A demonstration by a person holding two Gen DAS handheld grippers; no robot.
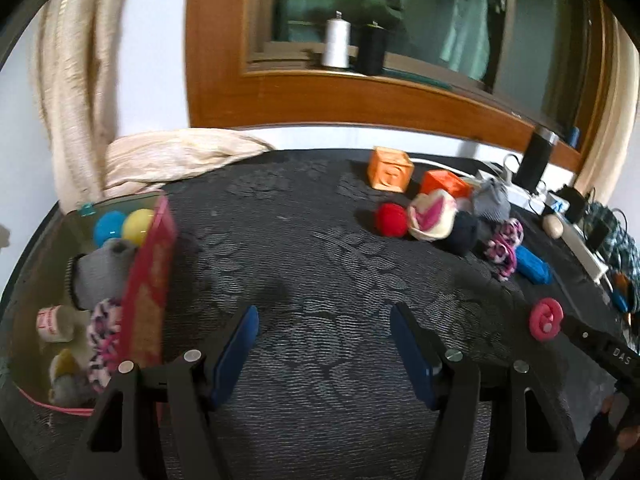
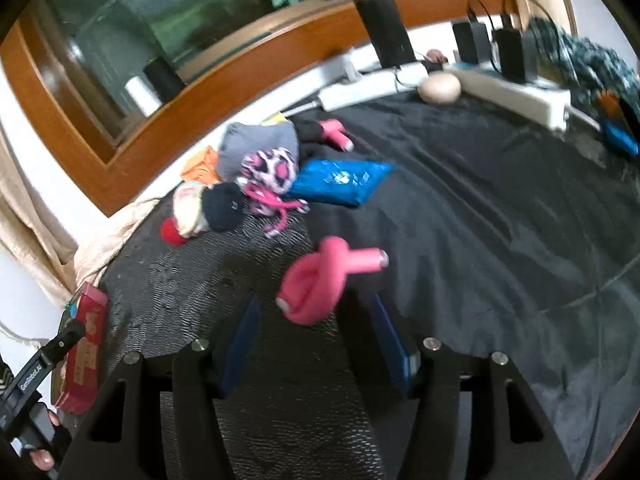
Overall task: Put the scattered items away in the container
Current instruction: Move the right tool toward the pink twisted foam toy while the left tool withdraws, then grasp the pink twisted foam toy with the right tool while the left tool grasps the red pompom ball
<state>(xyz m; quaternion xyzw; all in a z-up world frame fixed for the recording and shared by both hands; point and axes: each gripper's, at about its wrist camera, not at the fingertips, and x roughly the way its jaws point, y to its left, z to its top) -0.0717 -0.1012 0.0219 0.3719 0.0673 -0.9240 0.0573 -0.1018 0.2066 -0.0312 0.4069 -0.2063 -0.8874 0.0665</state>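
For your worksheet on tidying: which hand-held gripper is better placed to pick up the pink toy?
Right hand-held gripper: open, with the pink toy just ahead. Left faces bare cloth.

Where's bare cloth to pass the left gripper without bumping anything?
Free: the wide dark cloth between the red-walled container and the red ball, straight ahead of the left gripper. Crowded: the sock pile behind the ball, and the cables far right.
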